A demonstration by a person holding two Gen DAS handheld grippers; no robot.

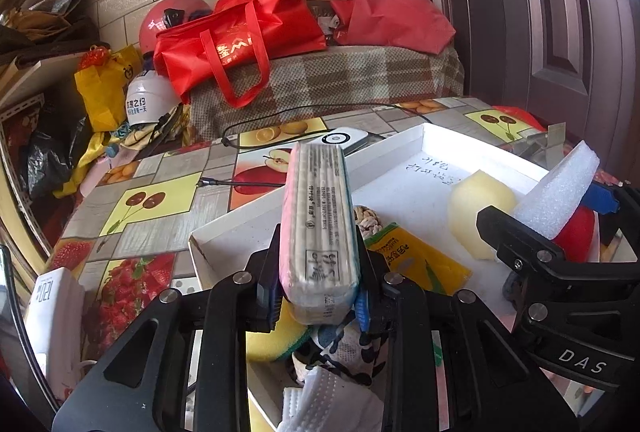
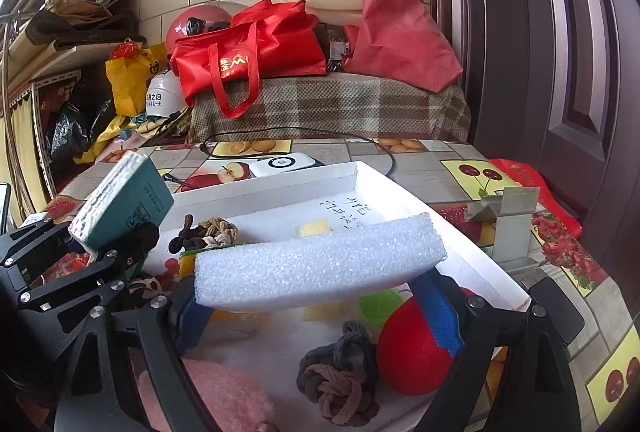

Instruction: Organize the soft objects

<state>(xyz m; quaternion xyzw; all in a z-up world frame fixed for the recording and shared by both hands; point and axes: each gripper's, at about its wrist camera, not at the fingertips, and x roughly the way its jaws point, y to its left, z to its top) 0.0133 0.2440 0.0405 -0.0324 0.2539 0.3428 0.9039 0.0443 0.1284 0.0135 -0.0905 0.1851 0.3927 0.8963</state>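
The soft pack of paper tissues in clear wrapping with a green printed face (image 1: 318,228) stands clamped between the fingers of the left tool (image 1: 320,302), raised above the near left corner of the shallow white cardboard tray (image 1: 424,132). The right tool (image 2: 320,296) holds a slab of white foam (image 2: 320,260) crosswise between its blue-padded fingers (image 2: 438,316), above the tray's near right part.

In the tray lie a red ball (image 2: 412,348) under the right tool, a knotted brown and grey sock bundle (image 2: 340,380) beside it, a pink fluffy item (image 2: 224,400) at the near edge, a second knotted sock bundle of dark and beige cloth (image 2: 208,232) toward the left side, a pale yellow foam chunk (image 1: 480,212), a yellow snack packet (image 1: 416,260) and a yellow-and-green sponge (image 1: 276,336).

The tray rests on the surface covered in a fruit-print oilcloth (image 1: 160,200). A white power bank (image 2: 286,163) with a black cable (image 1: 280,112) lies just beyond the tray's far edge. Behind the surface, red tote bags (image 1: 244,40) sit on a checked blanket (image 1: 340,76).
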